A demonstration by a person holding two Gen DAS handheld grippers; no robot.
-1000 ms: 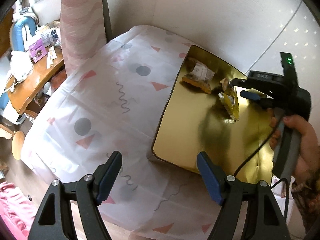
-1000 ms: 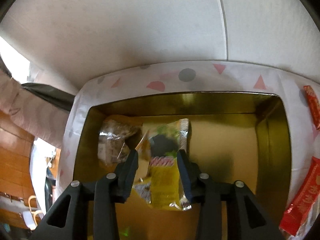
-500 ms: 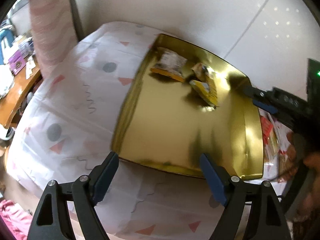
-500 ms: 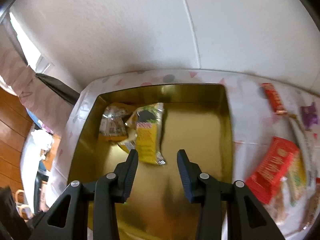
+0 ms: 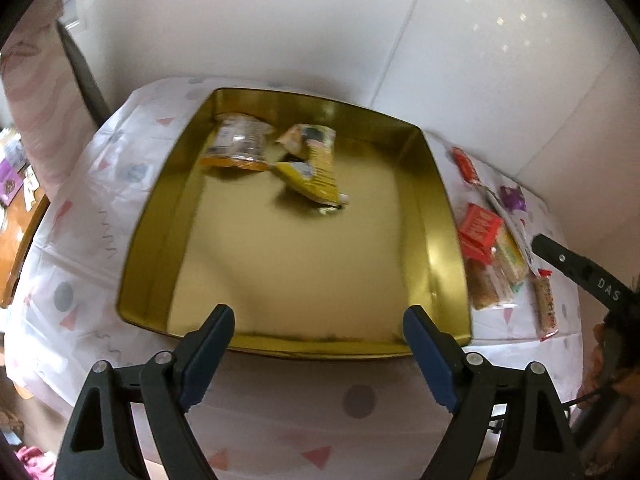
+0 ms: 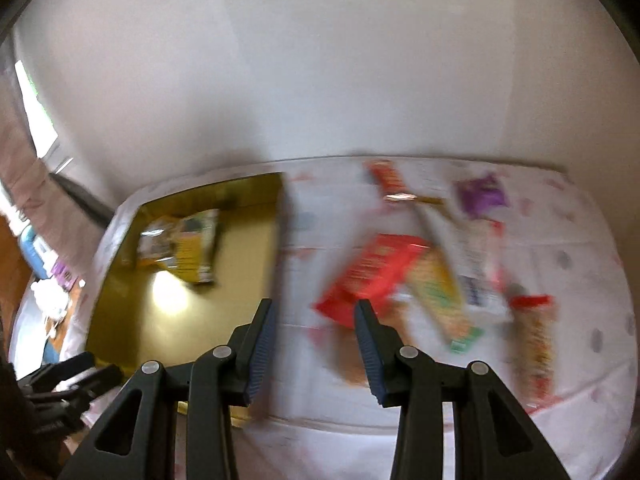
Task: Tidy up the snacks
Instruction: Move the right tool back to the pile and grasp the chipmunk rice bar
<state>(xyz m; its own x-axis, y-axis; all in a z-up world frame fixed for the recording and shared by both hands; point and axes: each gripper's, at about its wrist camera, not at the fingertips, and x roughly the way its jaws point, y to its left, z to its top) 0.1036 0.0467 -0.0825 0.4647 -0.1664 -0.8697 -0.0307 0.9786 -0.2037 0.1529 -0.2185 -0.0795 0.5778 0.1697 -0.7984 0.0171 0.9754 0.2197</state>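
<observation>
A gold tray (image 5: 436,208) sits on the patterned tablecloth and also shows in the right wrist view (image 6: 120,300). In its far left corner lie a clear-and-orange snack bag (image 5: 238,142) and a yellow snack packet (image 5: 318,168). My left gripper (image 5: 318,328) is open and empty over the tray's near rim. My right gripper (image 6: 314,320) is open and empty above the cloth between the tray and a red snack box (image 6: 374,270). Several loose snacks lie right of the tray, among them a purple packet (image 6: 482,196) and a red bar (image 6: 386,176).
A white wall stands right behind the table. A pink curtain (image 5: 28,92) hangs at the left, with a wooden desk (image 5: 16,236) below it. The right gripper's body (image 5: 584,276) shows at the right edge of the left wrist view. The right wrist view is motion-blurred.
My right gripper let go of the yellow packet in the tray, pulled back and swung right toward the loose snacks. My left gripper swung right and now faces the tray's near rim.
</observation>
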